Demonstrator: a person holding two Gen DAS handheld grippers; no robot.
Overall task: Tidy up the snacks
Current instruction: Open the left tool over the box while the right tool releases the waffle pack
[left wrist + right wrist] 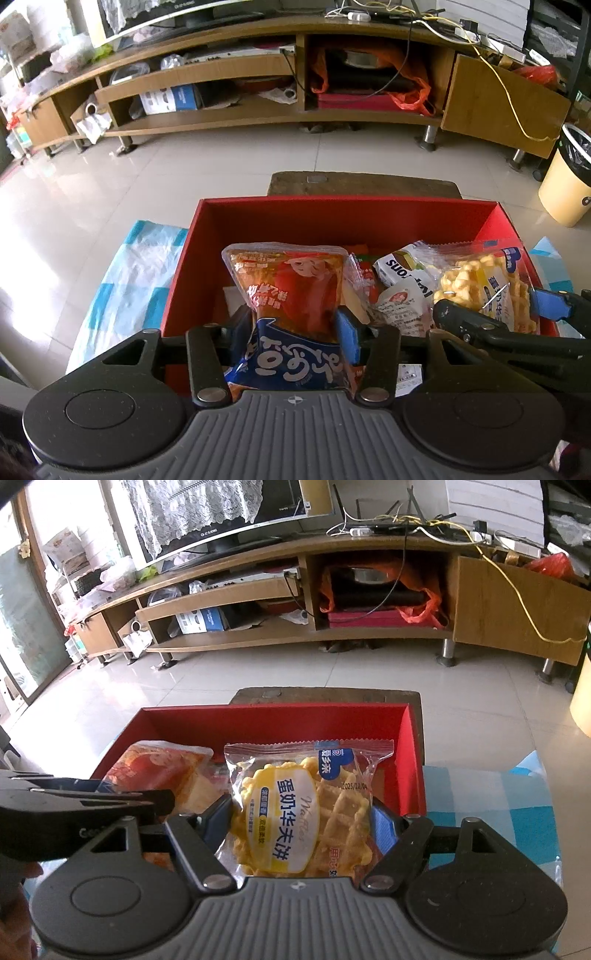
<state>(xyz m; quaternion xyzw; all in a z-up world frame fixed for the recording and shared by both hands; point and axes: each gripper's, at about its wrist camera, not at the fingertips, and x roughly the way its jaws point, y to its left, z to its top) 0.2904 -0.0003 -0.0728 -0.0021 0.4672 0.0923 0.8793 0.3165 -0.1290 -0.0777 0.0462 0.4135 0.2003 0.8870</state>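
A red box (229, 236) stands open in front of me, with several snack packets (402, 291) lying inside. My left gripper (295, 325) is shut on an orange-and-blue snack bag (291, 291) and holds it upright over the box's near side. My right gripper (303, 819) is shut on a clear packet of yellow waffles (295, 812) and holds it over the box (406, 746). In the left wrist view the waffle packet (484, 280) and right gripper (491, 314) show at the right. In the right wrist view the orange bag (162, 768) and left gripper show at the left.
The box rests on a blue-and-white checked cloth (125, 273) on a low table. A brown stool (362, 184) stands just behind the box. A long wooden TV cabinet (258, 74) lines the far wall. A yellow bin (565, 177) stands at the right.
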